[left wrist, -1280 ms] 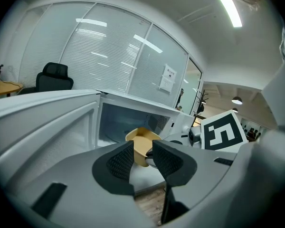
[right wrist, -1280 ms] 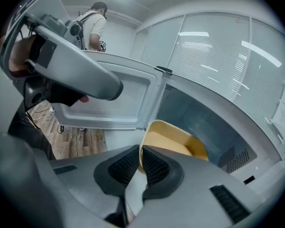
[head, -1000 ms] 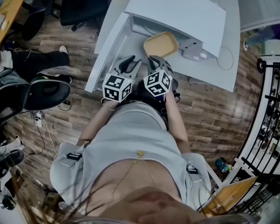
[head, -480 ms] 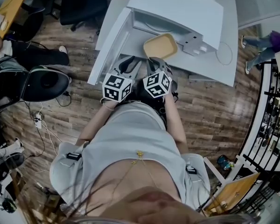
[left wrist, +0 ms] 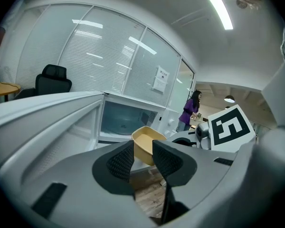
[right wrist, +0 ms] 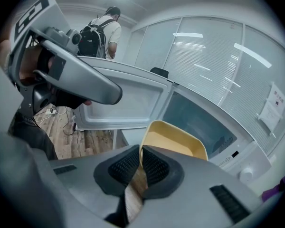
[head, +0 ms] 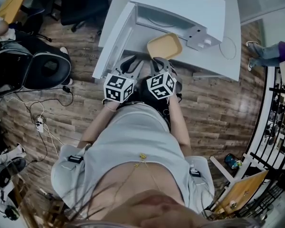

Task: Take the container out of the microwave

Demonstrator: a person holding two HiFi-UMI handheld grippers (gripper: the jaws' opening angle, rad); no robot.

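Note:
The yellow container (head: 164, 45) hangs in front of the white microwave (head: 180, 6), whose door (head: 111, 37) stands open to the left. My right gripper (head: 157, 64) is shut on the container's near rim; in the right gripper view (right wrist: 140, 167) the thin wall of the container (right wrist: 175, 144) sits pinched between the pads. My left gripper (head: 130, 64) rides beside it on the left. Its jaws stand apart in the left gripper view (left wrist: 143, 158), nothing between them, with the container (left wrist: 145, 144) beyond and the empty microwave cavity (left wrist: 126, 120) behind.
The microwave rests on a white table (head: 230, 65) over a wooden floor. An office chair (head: 47, 72) and cables lie to the left, a metal rack (head: 275, 127) to the right. One person in purple (head: 270, 51) stands right; another with a backpack (right wrist: 102, 32) stands beyond the door.
Both grippers have drawn back from the microwave together, bringing the container farther out from the cavity mouth. The grip looks the same.

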